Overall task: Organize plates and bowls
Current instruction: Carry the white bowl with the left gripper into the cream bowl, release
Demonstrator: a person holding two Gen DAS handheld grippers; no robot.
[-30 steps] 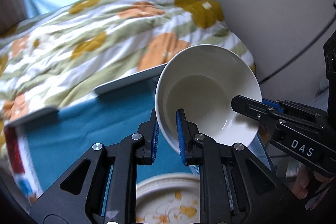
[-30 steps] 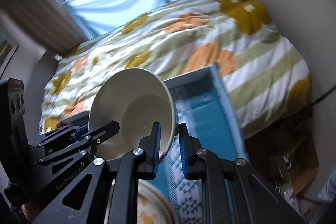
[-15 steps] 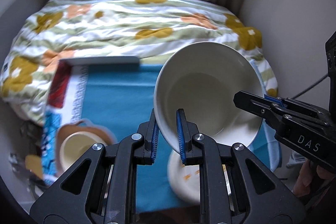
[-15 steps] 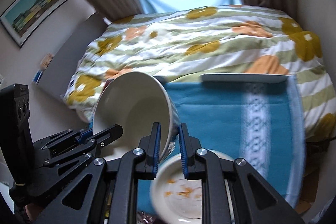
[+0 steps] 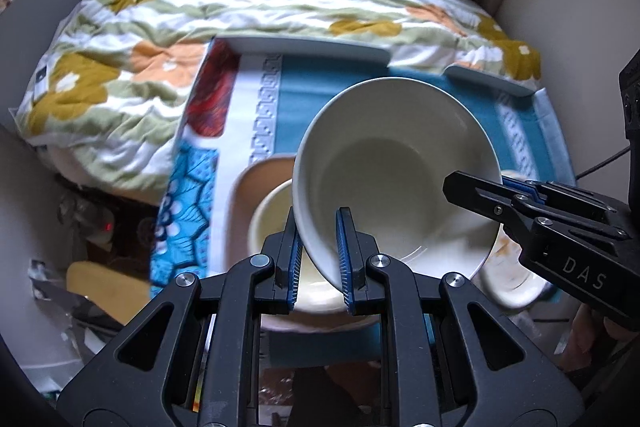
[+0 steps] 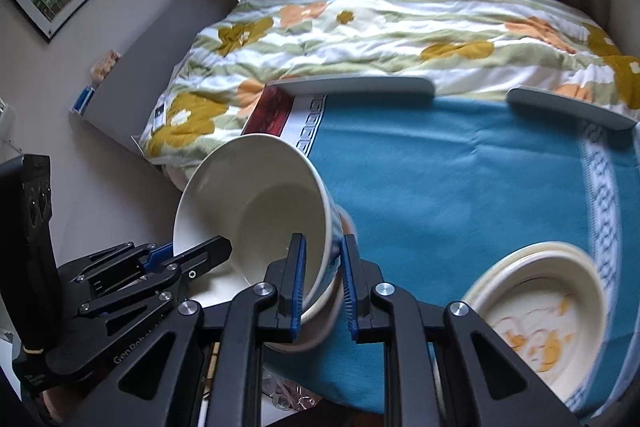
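A cream bowl (image 5: 396,163) is held tilted above the table, gripped on two sides of its rim. My left gripper (image 5: 318,255) is shut on its near rim. My right gripper (image 6: 322,281) is shut on the opposite rim, with the bowl (image 6: 256,203) to its left. Below the held bowl sits another cream bowl (image 5: 272,215) on a tan plate (image 5: 256,179). A stack of cream plates with orange food stains (image 6: 548,311) lies on the table to the right; it also shows in the left wrist view (image 5: 516,279).
The table wears a teal cloth (image 6: 460,171) with a patterned border. Beyond it is a bed with a flowered quilt (image 6: 380,27), then curtains and a window. Two grey chair backs (image 6: 352,85) stand at the table's far edge. Clutter lies on the floor to the left (image 5: 80,219).
Both grippers have carried the bowl to the left, from over the stained plates to over the bowl on the tan plate. The grips on the rim have held.
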